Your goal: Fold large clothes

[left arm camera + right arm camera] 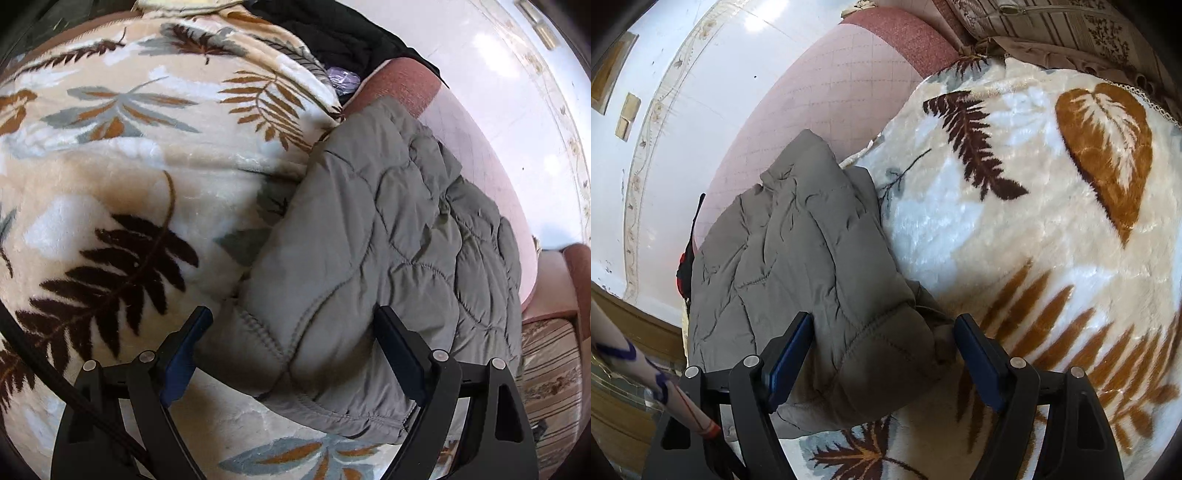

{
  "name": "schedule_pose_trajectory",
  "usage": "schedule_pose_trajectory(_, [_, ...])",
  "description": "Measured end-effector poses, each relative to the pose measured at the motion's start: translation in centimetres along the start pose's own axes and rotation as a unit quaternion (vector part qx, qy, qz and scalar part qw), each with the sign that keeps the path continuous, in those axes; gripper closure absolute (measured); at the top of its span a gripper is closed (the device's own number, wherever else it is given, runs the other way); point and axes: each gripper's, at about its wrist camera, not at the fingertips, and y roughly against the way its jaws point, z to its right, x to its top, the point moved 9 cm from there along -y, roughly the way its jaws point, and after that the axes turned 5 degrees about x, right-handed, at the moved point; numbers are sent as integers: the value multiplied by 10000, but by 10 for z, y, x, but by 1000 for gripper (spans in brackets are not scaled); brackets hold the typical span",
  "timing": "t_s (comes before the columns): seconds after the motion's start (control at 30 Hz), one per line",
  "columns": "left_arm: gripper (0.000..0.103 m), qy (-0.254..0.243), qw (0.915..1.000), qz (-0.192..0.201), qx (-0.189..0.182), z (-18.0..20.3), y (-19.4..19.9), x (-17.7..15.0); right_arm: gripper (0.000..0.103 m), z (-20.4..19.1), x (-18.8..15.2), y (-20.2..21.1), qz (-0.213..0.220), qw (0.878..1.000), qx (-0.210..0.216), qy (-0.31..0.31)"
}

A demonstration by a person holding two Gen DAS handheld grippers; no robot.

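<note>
While jacket [373, 229] runs lengthwise straight ahead, left gripper [295, 350] and right gripper [882, 350] straddle its near hem, jaws wide, gripping nothing.

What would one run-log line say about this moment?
task: fold large clothes | item: grey quilted jacket bunched on leaf-print blanket | left tongs: open, straddling jacket | right tongs: open, straddling jacket

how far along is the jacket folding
Mostly done, it seems: the grey quilted jacket lies as a compact, layered bundle on the leaf-print blanket. In hand: the left tool and right tool are open, straddling its near end. Left: perhaps a final fold or tidying.
</note>
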Motion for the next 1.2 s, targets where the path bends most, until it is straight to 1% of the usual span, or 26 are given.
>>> schedule_pose_trajectory(0.17, [11, 16, 9981, 421, 445, 2, 3, -4, 18, 4, -1, -2, 2, 10000, -37, -45])
schedule_pose_trajectory(0.23, [10, -73, 9948, 698, 740, 5, 8, -6, 16, 9, -3, -4, -8, 9997, -10, -246])
schedule_pose_trajectory(0.3, [9, -340, 9876, 1020, 1140, 10, 14, -6, 15, 12, -6, -5, -9, 9989, 126, -444])
schedule_pose_trajectory(0.37, [8, -509, 9810, 1240, 1405, 14, 18, -7, 14, 13, -10, -9, 18, 9978, 269, -600])
schedule_pose_trajectory(0.47, [7, -641, 9743, 1423, 1623, 16, 21, -6, 13, 5, -14, -10, 84, 9974, 419, -572])
schedule_pose_trajectory(0.57, [7, -903, 9646, 1601, 1892, 19, 26, -5, 13, 2, -14, -10, 91, 9982, 365, -473])
schedule_pose_trajectory(0.63, [7, -1112, 9548, 1767, 2117, 24, 31, -4, 14, 5, -8, -5, 265, 9988, 90, -405])
schedule_pose_trajectory(0.67, [7, -1188, 9516, 1811, 2181, 25, 32, -3, 14, 6, -1, 5, 542, 9981, -176, -230])
schedule_pose_trajectory(0.7, [7, -1259, 9488, 1839, 2239, 26, 32, -3, 14, 4, 5, 11, 701, 9971, -271, -72])
schedule_pose_trajectory(0.73, [7, -1301, 9470, 1857, 2276, 27, 32, -3, 14, 2, 7, 13, 746, 9968, -302, 12])
schedule_pose_trajectory(0.77, [7, -1307, 9465, 1865, 2286, 26, 32, -3, 14, -2, 9, 13, 724, 9970, -265, 93])
schedule_pose_trajectory(0.8, [7, -1311, 9462, 1872, 2291, 26, 32, -3, 14, -5, 8, 11, 655, 9977, -149, 86])
schedule_pose_trajectory(0.87, [7, -1341, 9451, 1882, 2311, 27, 31, -3, 14, -7, 4, 5, 512, 9987, -48, 31])
schedule_pose_trajectory(0.9, [7, -1359, 9446, 1882, 2320, 27, 31, -3, 14, -6, 1, 1, 425, 9991, -77, 16])
schedule_pose_trajectory(1.1, [7, -1383, 9437, 1885, 2342, 29, 30, -5, 14, 0, -2, -2, 325, 9994, 1, -143])
schedule_pose_trajectory(1.2, [6, -1423, 9415, 1919, 2378, 29, 31, -5, 14, 1, -3, -3, 296, 9994, 49, -185])
